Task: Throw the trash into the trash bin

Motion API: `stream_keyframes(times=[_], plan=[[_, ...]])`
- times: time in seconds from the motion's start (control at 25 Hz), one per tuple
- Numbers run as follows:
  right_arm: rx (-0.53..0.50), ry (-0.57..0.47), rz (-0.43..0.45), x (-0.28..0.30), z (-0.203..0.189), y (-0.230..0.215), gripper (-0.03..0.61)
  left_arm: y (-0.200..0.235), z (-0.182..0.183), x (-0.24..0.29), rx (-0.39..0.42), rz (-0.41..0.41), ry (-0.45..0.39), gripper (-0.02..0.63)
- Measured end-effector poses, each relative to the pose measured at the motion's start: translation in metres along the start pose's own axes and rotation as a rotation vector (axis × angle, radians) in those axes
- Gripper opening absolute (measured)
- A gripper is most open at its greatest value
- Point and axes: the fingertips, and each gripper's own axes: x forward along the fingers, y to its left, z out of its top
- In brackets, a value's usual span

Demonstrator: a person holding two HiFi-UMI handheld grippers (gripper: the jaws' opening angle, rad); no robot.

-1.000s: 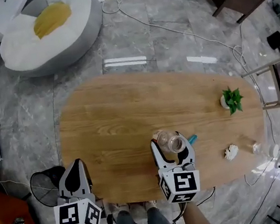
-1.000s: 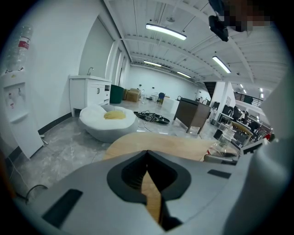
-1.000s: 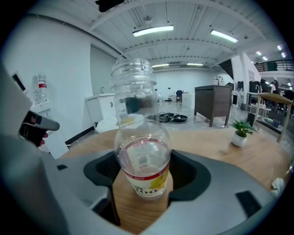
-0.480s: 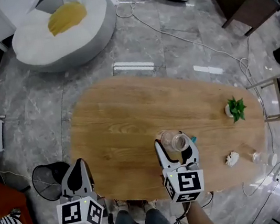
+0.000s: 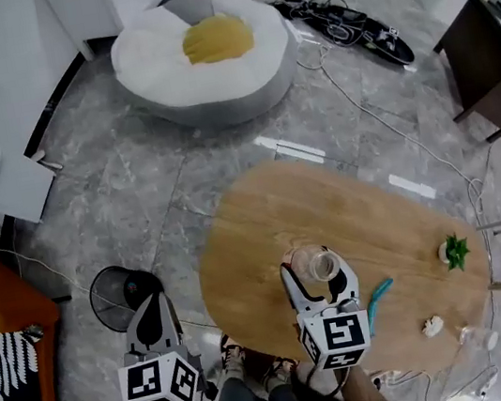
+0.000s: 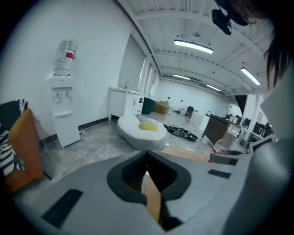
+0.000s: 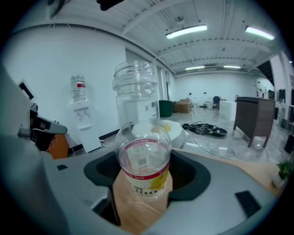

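Clamping a clear plastic bottle with a red-and-yellow label (image 7: 142,156) between the jaws of the right gripper (image 5: 317,277), pads pressing on its sides, threaded neck uppermost. Holding it over the oval wooden table (image 5: 256,232), toward the rounded left end and close to the near edge, leaving unclear whether the base is touching the wood. Hanging the left gripper (image 5: 152,306) off the table altogether, jaws drawn together on nothing, above the grey marble floor (image 5: 135,195) and overlapping the right rim of the black wire-mesh trash bin (image 5: 113,299) in the head view. Standing that bin on the floor just beside the table's left end, only a narrow strip of floor showing between rim and table edge. Bordering the bin on its far left with an orange seat (image 5: 4,322), near but apart. Opening beyond the bin onto a broad stretch of floor running up to a white-and-grey beanbag with a yellow cushion (image 5: 203,60), well apart from both grippers. Crowding the table's right end instead: a teal tool (image 5: 379,302) just right of the right gripper, a small green potted plant (image 5: 454,252) and a crumpled white paper (image 5: 432,326) near the far-right edge. Trailing black cables (image 5: 350,26) across the floor past the table's far side.
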Motion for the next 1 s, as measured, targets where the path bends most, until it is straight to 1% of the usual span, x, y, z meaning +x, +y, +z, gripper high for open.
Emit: stream_keyframes(times=[0.16,0.44,0.6,0.72,0.8,0.88,1.0], plan=[[-0.067,-0.003,0.157,0.025,0.02,0.074,0.318,0.061,0.004,-0.033,-0.069,0.126,-0.041,-0.008],[-0.171,0.003,0.373,0.05,0.044,0.212,0.318,0.164,0.013,-0.096,-0.175,0.3,-0.101,-0.008],[-0.214,0.008,0.493,0.062,0.048,0.288,0.319,0.219,0.01,-0.127,-0.222,0.391,-0.132,-0.008],[-0.244,0.012,0.579,0.073,0.038,0.344,0.319,0.255,-0.007,-0.143,-0.254,0.444,-0.136,-0.008],[-0.268,0.026,0.626,0.082,0.024,0.376,0.319,0.274,-0.024,-0.148,-0.277,0.468,-0.128,-0.008],[-0.286,0.048,0.663,0.091,0.004,0.405,0.319,0.293,-0.044,-0.15,-0.295,0.487,-0.111,-0.008],[-0.315,0.092,0.705,0.11,-0.038,0.438,0.319,0.32,-0.082,-0.145,-0.33,0.52,-0.077,-0.008]])
